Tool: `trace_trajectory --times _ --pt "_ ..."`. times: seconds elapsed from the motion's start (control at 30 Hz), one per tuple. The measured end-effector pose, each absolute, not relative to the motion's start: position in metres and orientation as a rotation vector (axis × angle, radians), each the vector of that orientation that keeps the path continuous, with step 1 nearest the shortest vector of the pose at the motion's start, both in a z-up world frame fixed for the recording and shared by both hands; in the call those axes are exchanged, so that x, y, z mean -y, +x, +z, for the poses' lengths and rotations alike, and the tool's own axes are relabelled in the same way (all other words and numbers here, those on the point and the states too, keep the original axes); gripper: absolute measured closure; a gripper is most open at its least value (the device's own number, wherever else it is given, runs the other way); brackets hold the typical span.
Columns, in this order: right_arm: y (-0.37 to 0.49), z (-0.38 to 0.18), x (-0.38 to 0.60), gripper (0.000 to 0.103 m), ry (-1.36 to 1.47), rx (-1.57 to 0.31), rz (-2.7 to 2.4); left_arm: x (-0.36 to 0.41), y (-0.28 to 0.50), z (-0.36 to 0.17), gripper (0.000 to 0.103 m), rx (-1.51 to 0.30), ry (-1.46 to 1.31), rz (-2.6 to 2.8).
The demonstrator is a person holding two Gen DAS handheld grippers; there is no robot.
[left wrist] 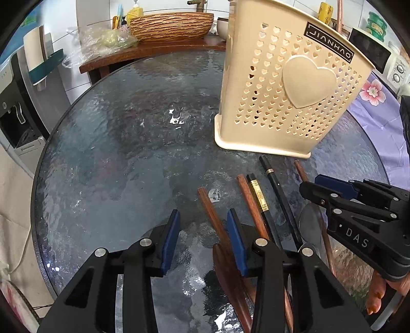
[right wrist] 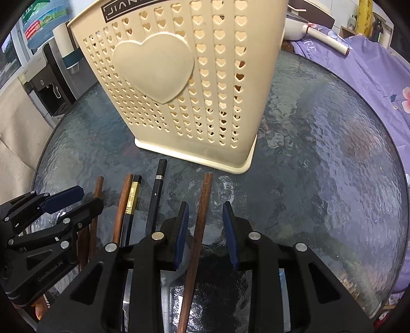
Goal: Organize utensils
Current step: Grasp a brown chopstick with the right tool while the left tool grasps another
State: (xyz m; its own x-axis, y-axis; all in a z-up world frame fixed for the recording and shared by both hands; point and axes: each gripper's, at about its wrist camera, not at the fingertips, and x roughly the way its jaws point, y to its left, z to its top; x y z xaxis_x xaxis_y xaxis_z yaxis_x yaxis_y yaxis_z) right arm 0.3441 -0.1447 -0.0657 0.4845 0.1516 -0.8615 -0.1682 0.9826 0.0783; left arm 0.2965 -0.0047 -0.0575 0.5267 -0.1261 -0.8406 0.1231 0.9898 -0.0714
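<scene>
A home kitchen or dining corner, by the look of it. A round glass tabletop [left wrist: 107, 158] stands before a white-tiled wall, where a wooden counter [left wrist: 143, 52] carries a woven basin [left wrist: 171, 25] under a brass tap [left wrist: 197, 3], with a soap bottle [left wrist: 134, 11] beside it. A water dispenser [right wrist: 48, 84] with its blue bottle stands past the tabletop's left edge. What may be a microwave [left wrist: 376, 53] sits at the far right, near a flowered purple cloth [right wrist: 364, 66].
</scene>
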Motion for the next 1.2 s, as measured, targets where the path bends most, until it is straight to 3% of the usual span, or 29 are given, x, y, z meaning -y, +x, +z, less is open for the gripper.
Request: trace_trajectory --times 0.6,0.83,1.2 --pt "0.352 -0.069 0.119 0.093 -0.123 -1.045 0.177 0.029 0.297 -0.058 0.086 -1.001 0.071 -0.103" --pt "0.348 -0.07 0.12 0.093 -0.127 -1.037 0.185 0.034 0.295 -0.058 0.092 -0.997 0.07 -0.089" --pt "0.342 -0.07 0.126 0.093 -0.124 -1.024 0.192 0.035 0.293 -0.058 0.093 -0.984 0.062 -0.078"
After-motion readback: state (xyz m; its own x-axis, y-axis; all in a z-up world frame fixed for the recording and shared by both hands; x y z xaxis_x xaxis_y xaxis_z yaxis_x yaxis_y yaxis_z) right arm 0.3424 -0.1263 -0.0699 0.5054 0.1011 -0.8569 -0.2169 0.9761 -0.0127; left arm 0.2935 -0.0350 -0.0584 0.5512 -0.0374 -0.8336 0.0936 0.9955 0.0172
